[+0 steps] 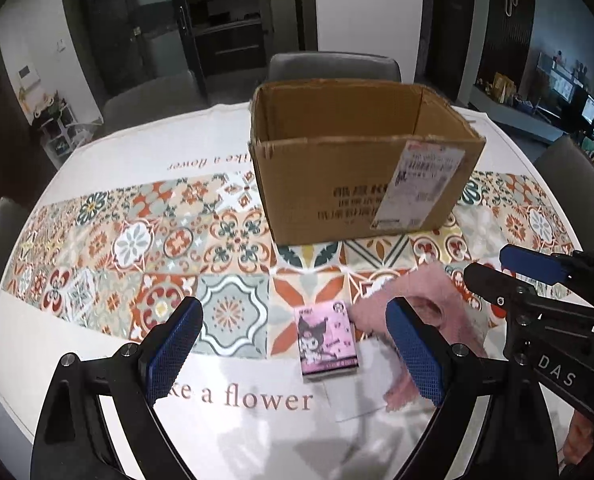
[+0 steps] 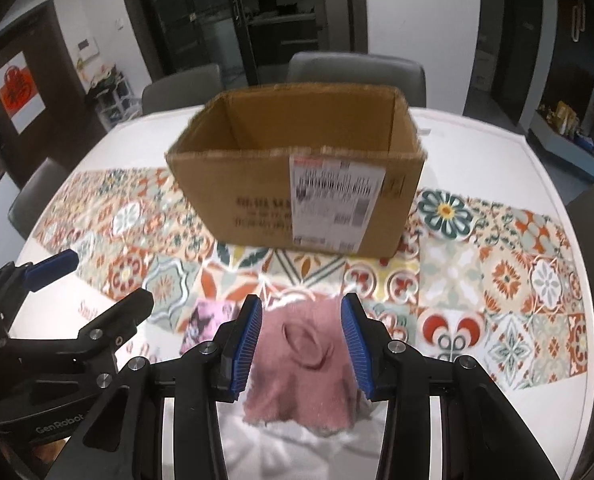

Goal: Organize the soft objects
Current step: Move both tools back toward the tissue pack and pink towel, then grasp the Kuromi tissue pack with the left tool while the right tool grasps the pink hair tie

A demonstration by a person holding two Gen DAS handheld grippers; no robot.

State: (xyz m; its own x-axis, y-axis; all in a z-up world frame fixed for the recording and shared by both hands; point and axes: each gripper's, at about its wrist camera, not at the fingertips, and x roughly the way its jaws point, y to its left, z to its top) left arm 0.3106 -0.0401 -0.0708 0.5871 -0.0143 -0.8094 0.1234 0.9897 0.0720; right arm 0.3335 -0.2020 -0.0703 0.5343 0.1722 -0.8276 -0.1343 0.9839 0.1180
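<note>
A pink fuzzy cloth (image 2: 305,364) lies on the table near the front edge; it also shows in the left wrist view (image 1: 425,300). My right gripper (image 2: 302,350) is open, its two blue pads on either side of the cloth just above it. A pink tissue pack with a cartoon figure (image 1: 328,338) lies left of the cloth, partly seen in the right wrist view (image 2: 209,324). My left gripper (image 1: 293,354) is open and empty, hovering around the tissue pack. An open cardboard box (image 1: 361,160) stands upright behind them, with nothing seen in the part of its inside that shows.
The round white table has a patterned tile runner (image 1: 137,240) across its middle. Grey chairs (image 1: 333,66) stand around the far side. The right gripper's body (image 1: 549,320) is close to my left gripper's right finger.
</note>
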